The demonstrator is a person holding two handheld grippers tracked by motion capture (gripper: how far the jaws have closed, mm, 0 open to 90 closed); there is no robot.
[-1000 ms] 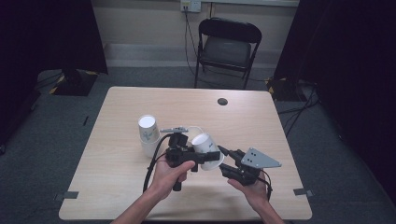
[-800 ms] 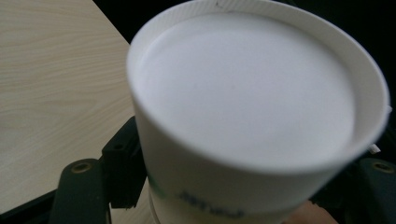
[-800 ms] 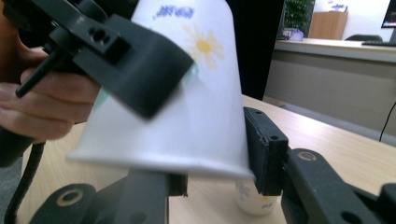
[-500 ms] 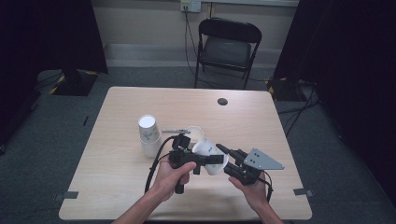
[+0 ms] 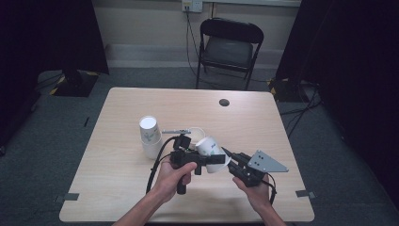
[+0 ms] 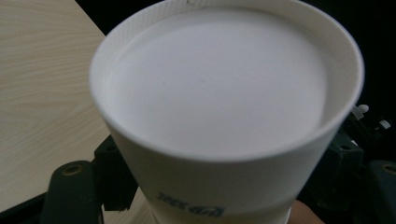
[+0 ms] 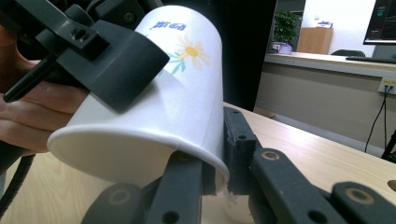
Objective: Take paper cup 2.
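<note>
Between the two tongs, lifted off the pale wood-grain table point(image 5: 117, 188), hangs a white paper cup printed with a daisy and blue lettering point(image 5: 211, 151), tipped so its base points up and away from the person. The left gripper point(image 5: 214, 160) is clamped across the cup's wall: in the right gripper view a black jaw presses flat on the printed side, and in the left gripper view the cup's recessed round base point(image 6: 219, 79) sits close between the dark jaw bodies. The right gripper point(image 7: 215, 175) pinches the rolled rim, one jaw inside the mouth, one outside, both touching paper.

Hard to make out: the cup's interior is hidden in all views. The left gripper's jaw tips are covered by the cup in its own view. In the high view the right tong's tips are too small to resolve.

Around: just beyond the left tong stands an upside-down white paper cup stack point(image 5: 149, 136), and near it a shallow white bowl-like lid point(image 5: 194, 134), partly hidden behind the held cup, with a thin grey stick point(image 5: 175, 131) at its edge. Well beyond the tongs, a small dark round disc point(image 5: 224, 102) lies on the table, then a black folding chair point(image 5: 230, 47).

Cup walls smooth, matte, tapered.
</note>
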